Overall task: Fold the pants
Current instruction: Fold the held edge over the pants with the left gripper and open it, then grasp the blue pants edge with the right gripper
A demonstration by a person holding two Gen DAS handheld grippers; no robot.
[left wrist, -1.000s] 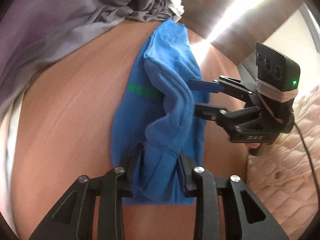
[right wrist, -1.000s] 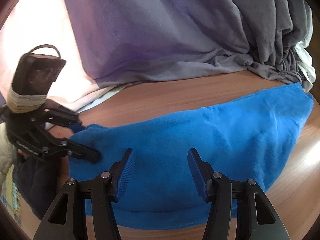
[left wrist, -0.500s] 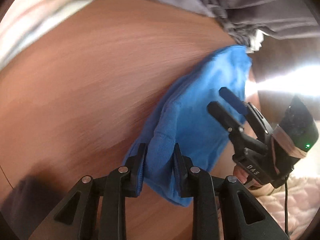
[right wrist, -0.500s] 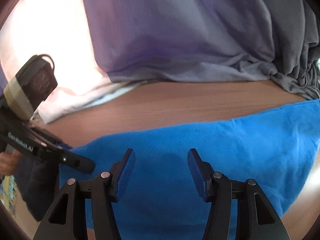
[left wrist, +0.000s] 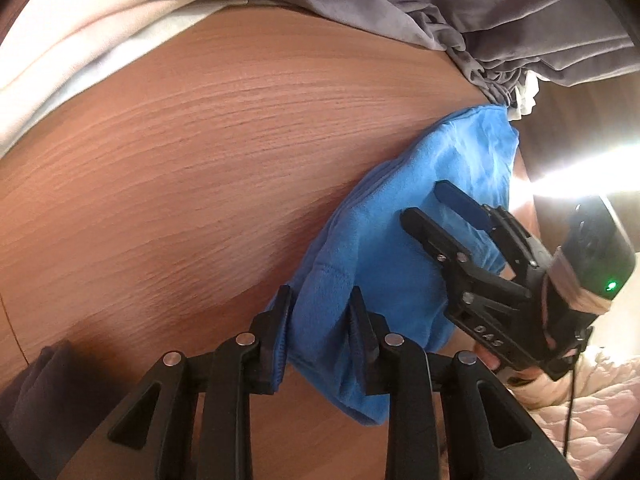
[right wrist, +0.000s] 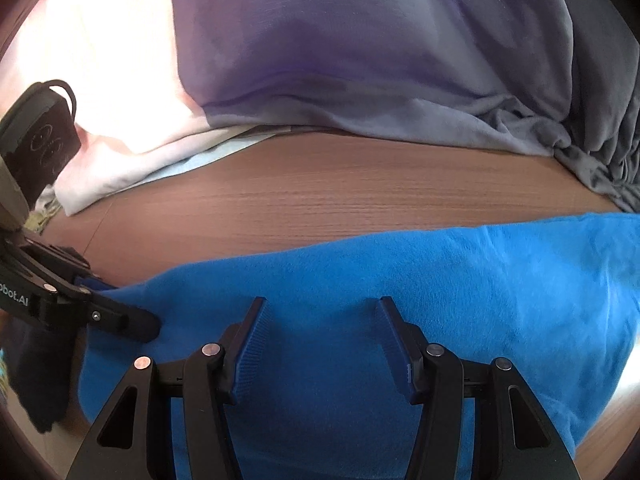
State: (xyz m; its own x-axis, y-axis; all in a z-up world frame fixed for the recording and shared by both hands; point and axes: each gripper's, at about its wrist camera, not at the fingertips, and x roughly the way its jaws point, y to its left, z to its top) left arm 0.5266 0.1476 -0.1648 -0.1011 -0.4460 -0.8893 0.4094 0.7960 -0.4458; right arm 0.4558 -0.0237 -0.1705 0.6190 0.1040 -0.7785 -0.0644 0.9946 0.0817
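Left wrist view: since a second ago, the pants have been swung from lying straight ahead to running diagonally toward the upper right, and much more bare counter is exposed; the green mark seen on the fabric then is no longer shown. The left tool is clamped on a fold of the pants at their near end, as it was before. The right tool is seen from the side here, its fingers apart and held over the middle of the pants; whether they touch the fabric cannot be told.

Only this view shows the quilted bedding at lower right and the strip of glare behind the right tool.

In the right wrist view, the right tool is spread wide above the fabric with nothing between its pads. The left tool is seen at the left edge, closed on the pants' corner. Only here are the purple cloth and the white cloth seen broadly.

The pants are bright blue fleece, folded into a long band lying flat on the counter.
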